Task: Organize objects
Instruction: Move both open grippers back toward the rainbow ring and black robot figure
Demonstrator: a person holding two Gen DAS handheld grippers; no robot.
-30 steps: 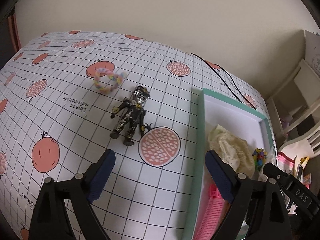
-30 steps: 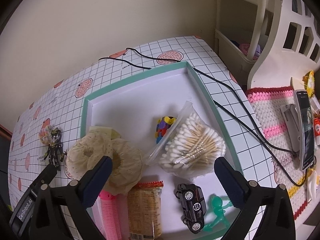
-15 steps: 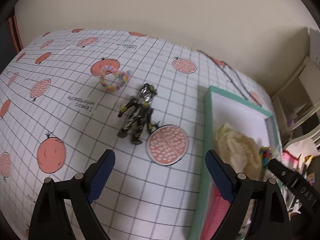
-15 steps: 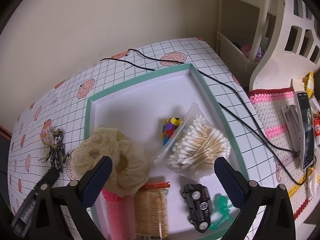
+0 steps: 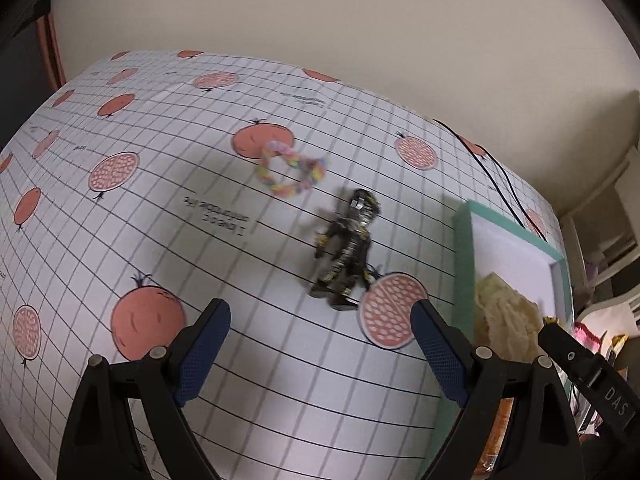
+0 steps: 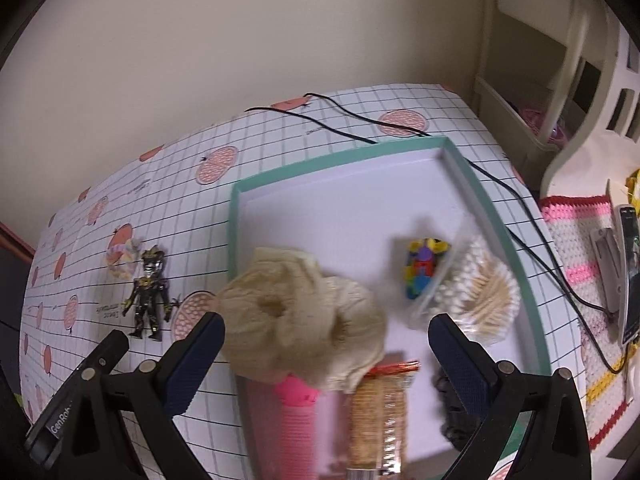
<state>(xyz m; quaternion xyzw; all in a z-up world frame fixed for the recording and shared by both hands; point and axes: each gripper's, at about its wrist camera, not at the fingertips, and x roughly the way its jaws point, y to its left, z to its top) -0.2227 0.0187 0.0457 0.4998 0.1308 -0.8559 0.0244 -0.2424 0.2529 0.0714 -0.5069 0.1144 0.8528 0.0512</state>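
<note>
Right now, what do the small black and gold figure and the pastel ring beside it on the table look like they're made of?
The small black and gold figure looks like hard moulded plastic with glossy metallic paint, since it glints. The pastel ring seems soft, likely braided yarn or fuzzy fabric, judging by its lumpy, matte multicolour surface; blur leaves that open.

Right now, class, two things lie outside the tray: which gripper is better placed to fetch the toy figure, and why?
Left. The left gripper is open over the tablecloth, with the toy figure lying just ahead between its fingers. The right gripper is open over the tray, facing the cream cloth.
</note>
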